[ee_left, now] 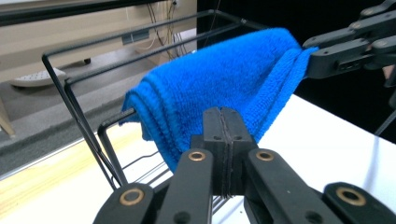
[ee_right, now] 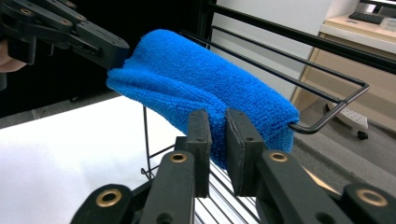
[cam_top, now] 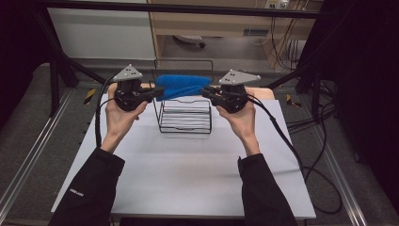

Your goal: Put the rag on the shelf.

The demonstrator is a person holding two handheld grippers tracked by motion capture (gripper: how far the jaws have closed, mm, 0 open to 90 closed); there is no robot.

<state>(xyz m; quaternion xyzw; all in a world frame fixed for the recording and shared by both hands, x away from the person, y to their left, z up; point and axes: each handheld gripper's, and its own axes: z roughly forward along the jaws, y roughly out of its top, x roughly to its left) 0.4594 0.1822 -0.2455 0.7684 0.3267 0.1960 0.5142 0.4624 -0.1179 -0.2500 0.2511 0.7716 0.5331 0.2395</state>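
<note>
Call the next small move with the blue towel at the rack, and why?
Probably lower both ends together so the blue towel settles over the top bar of the wire rack. The left gripper and right gripper each pinch an end of it, and it already lies folded across that bar, so letting go early might leave it uneven.

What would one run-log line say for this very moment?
stage: draping blue cloth over wire rack | left gripper: shut on cloth's end | right gripper: shut on other end | table: white
</note>
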